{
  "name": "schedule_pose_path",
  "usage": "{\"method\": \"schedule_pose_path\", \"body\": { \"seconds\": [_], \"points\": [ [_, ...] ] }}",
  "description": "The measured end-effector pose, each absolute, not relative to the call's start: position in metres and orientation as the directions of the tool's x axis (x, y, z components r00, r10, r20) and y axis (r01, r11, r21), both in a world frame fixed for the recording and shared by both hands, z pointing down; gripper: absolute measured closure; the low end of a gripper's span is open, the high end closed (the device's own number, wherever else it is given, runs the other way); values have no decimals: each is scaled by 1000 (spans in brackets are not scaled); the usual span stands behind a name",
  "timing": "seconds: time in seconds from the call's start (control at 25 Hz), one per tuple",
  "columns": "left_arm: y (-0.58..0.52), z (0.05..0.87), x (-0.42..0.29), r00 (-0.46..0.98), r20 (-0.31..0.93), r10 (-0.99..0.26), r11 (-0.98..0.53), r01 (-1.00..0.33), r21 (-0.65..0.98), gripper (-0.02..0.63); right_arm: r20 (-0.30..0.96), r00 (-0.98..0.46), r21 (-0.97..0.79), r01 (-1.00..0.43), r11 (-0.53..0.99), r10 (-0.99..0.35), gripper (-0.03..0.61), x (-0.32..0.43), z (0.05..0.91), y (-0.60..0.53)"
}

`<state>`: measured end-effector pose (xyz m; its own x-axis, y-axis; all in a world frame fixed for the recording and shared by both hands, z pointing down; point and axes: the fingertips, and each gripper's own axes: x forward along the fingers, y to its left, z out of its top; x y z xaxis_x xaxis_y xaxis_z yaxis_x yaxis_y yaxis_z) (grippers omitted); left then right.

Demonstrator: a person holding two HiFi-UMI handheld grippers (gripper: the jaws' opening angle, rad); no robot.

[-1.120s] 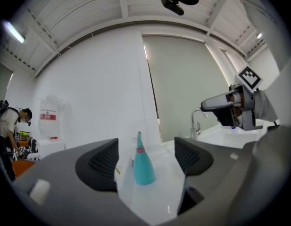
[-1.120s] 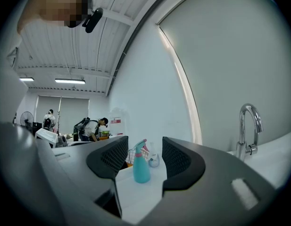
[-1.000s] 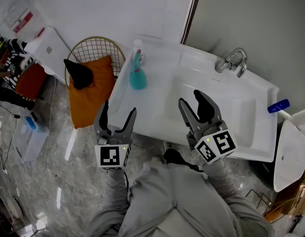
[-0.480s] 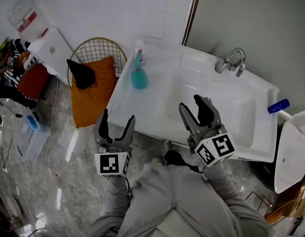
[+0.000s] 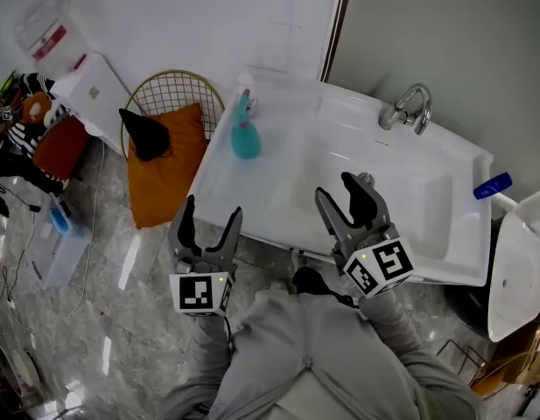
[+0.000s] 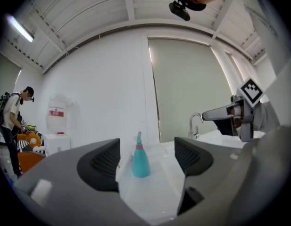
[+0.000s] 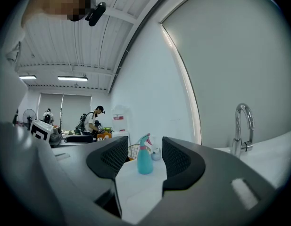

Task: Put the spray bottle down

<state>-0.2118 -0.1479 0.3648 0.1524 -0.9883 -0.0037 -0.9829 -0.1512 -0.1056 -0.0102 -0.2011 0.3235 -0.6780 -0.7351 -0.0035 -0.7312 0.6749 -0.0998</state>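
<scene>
1. Currently I am seeing the spray bottle (image 5: 243,134) standing upright on the white tabletop (image 5: 239,186). It is sitting toward the far left corner, left of the basin (image 5: 401,204) and well apart from the faucet (image 5: 410,105).
2. I am reading the left tool (image 5: 210,210) as spread wide. In the left gripper view nothing is sitting between its jaws, and the bottle is only showing far off through the gap.
3. I am reading the right tool (image 5: 336,186) as spread wide too, and empty. It is hovering over the near rim of the basin, and the bottle is showing in the distance between its jaws.
4. Neither tool is touching the bottle. The left tool is hanging just off the near edge of the tabletop, on the floor side.
5. Judgement: I am logging the put-down as done, since the bottle is resting on its own base and is free of both tools.
6. Remaining work: as far as these views are showing, I am finding nothing left except holding both tools clear of the bottle.
</scene>
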Motion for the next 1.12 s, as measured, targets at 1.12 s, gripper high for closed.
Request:
{"method": "schedule_pose_path", "body": {
  "seconds": [1.12],
  "points": [
    [-158,363,-212,170,-11,-985,-169,-981,-99,209,19,-673,-51,-740,671,-740,354,-16,326,-206]
  ]
}}
